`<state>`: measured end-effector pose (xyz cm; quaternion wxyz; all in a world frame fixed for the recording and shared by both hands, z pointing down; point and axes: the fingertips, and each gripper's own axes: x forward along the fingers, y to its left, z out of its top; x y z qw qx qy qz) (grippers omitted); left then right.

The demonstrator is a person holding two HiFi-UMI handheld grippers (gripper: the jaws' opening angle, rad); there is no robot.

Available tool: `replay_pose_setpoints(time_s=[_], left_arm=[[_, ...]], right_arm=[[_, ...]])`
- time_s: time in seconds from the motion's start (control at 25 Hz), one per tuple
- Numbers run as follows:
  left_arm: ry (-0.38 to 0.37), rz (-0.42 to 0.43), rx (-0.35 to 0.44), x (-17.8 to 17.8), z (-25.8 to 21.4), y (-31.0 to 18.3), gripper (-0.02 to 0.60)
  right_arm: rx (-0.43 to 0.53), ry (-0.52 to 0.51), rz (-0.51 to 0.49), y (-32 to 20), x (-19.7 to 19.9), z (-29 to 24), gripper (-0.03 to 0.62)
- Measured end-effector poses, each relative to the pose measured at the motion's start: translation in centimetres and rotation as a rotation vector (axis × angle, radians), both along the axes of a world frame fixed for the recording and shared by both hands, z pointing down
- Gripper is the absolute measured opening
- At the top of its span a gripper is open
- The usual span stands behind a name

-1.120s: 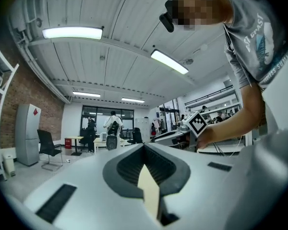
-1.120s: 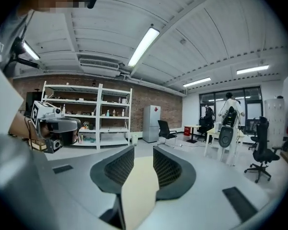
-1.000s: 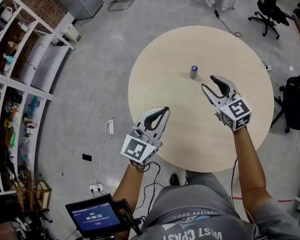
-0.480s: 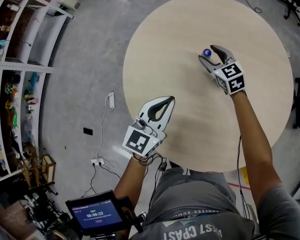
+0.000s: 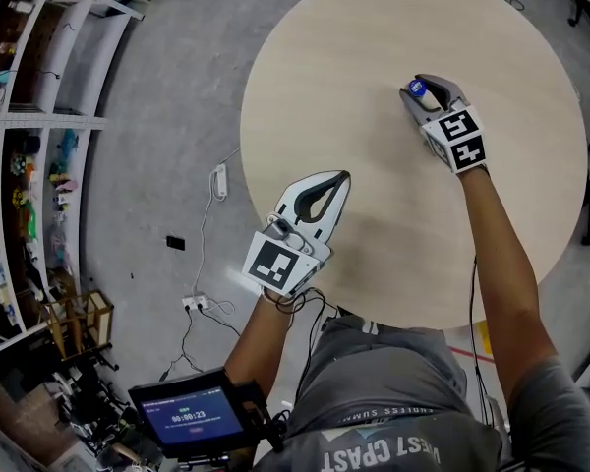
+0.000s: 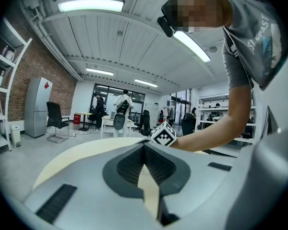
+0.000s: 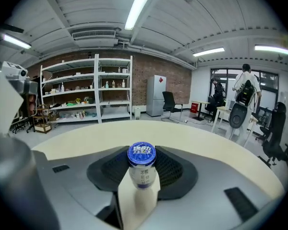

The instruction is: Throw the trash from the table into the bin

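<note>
**Bottle gripped, not binned yet**

Your right claw (image 5: 423, 85) has just been closing and now clenches the bottle (image 7: 142, 169), which stands upright on the counter (image 5: 354, 67). The lift and the drop are still left, and no bin is in view. Your right arm reaches far out, claw tilted down. Your left claw (image 5: 342, 177) is clenched and empty, about level, at the near edge

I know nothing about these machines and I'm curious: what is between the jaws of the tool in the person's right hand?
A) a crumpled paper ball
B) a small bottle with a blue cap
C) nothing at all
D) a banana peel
B: the right gripper view shows a small bottle with a blue cap standing on the round table between the jaws of the right gripper, which have just been closing on it.
</note>
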<state>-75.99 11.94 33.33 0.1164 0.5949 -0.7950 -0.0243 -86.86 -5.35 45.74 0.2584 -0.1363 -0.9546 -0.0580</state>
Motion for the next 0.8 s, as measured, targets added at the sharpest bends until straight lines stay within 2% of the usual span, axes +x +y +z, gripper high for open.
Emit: replay_pose_setpoints(time_s=[0.08, 0.28, 0.44, 0.64, 0.72, 0.8], left_arm=[[-0.013, 0.002, -0.018, 0.3, 0.0, -0.4, 0.035], [-0.092, 0.014, 0.021, -0.1, -1.0, -1.2, 0.035], [-0.154, 0.019, 0.073, 0.9, -4.0, 0.9, 0.035], [-0.223, 0.028, 0.099, -0.4, -8.6, 5.7, 0.035], [-0.26, 0.044, 0.121, 2.4, -10.7, 6.8, 0.035], [-0.29, 0.059, 0.148, 7.0, -12.6, 7.9, 0.035]], right_arm=[[0.001, -0.027, -0.008, 0.0, 0.8, -1.3, 0.17], [0.017, -0.099, -0.031, 0.7, 2.4, -4.8, 0.17], [0.022, -0.172, -0.029, 4.6, 5.4, -9.9, 0.17], [0.043, -0.238, -0.038, 10.7, 6.1, -17.0, 0.17], [0.061, -0.265, -0.032, 12.0, 9.7, -19.9, 0.17], [0.076, -0.293, -0.027, 13.4, 15.1, -22.3, 0.17]])
